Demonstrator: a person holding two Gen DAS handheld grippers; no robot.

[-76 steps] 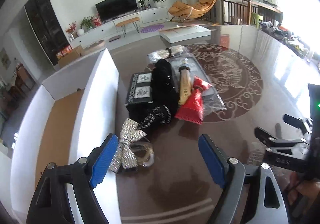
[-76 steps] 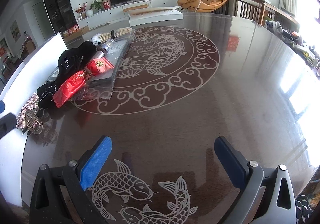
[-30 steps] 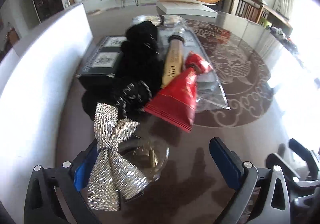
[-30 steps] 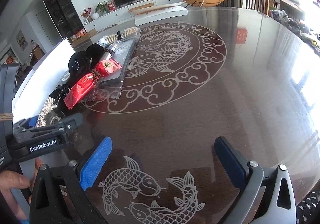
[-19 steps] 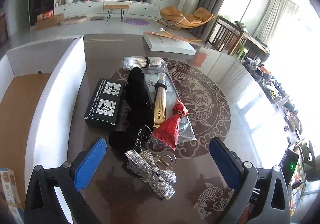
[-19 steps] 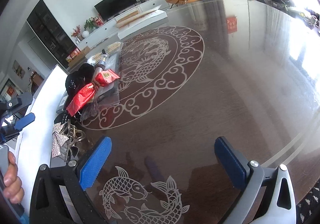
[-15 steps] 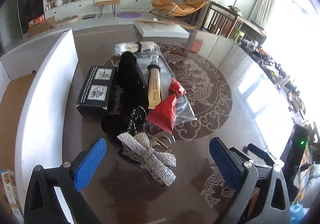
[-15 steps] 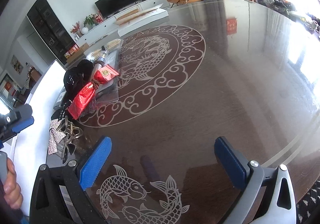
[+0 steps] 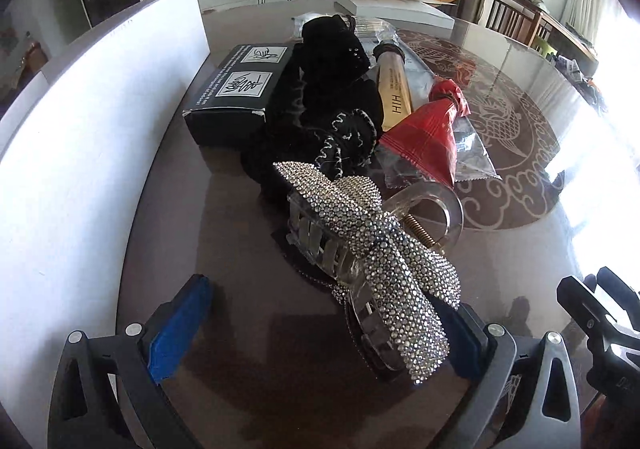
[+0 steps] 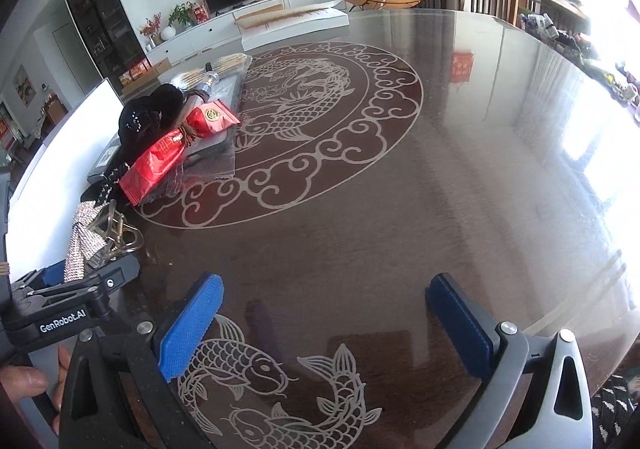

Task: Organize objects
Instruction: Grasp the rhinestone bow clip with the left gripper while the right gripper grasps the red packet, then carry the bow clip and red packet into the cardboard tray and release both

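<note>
While both claws gape wide, left claw (image 9: 320, 329) straddles the rhinestone hair clip (image 9: 372, 249).

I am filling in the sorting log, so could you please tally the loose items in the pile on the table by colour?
Black: 2, the box and the fabric bundle
Red: 1, the packet
Silver: 1, the rhinestone bow hair clip
Tan: 1, the tube
Clear: 2, the flat bag and the bag of sticks
Total: 7
</note>
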